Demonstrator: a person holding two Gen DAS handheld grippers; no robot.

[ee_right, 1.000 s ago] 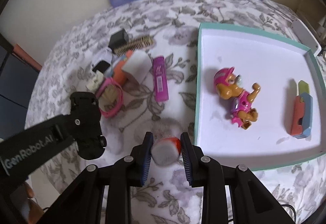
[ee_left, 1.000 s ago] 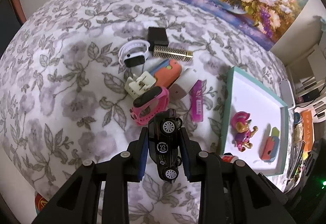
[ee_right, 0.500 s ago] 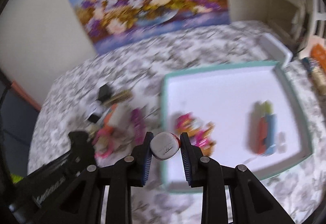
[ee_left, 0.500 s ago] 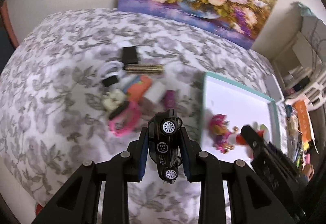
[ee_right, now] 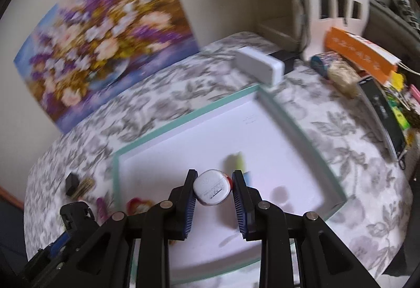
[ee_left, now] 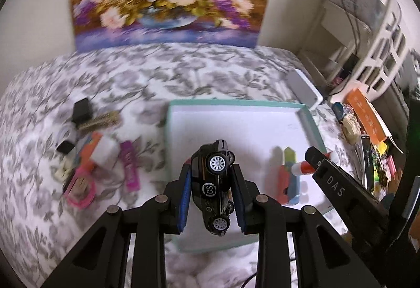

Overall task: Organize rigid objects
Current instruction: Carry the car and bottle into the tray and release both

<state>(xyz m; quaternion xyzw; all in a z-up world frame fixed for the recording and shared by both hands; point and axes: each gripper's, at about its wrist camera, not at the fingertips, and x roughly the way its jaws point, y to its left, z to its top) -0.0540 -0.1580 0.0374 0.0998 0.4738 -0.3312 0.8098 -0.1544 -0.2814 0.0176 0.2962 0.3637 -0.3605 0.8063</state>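
Left wrist view shows the left tongs (ee_left: pixel 211 184) clamped on a black toy car (ee_left: pixel 214 183), its jaws pressing roof and underside so the car hangs nose-down, one side with two silver wheels and a round white "CS" mark facing the camera; that sideways pinch probably gives the flat pads the firmest surfaces on a small, hard, glossy body. The car sits in the air over the near half of the tray (ee_left: pixel 173 209), a white-floored box with a teal rim lying on the flower-patterned bed. Inside the tray, to the right of the car, lies a block (ee_left: pixel 287 183) of orange, blue and yellow-green. The right tongs (ee_right: pixel 213 189) are closed on a small white-capped tube (ee_right: pixel 212 187) with a red band, gripped across its round body, cap end toward the camera, also over the tray floor. Both carries look like deliveries, judging by the tray already holding sorted pieces. Left of the tray, loose things wait on the bed: a pink band (ee_left: pixel 80 189), a purple bar (ee_left: pixel 128 166), a brush (ee_left: pixel 101 121) and a small black box (ee_left: pixel 81 109). The views are blurred, so finer detail is unclear.
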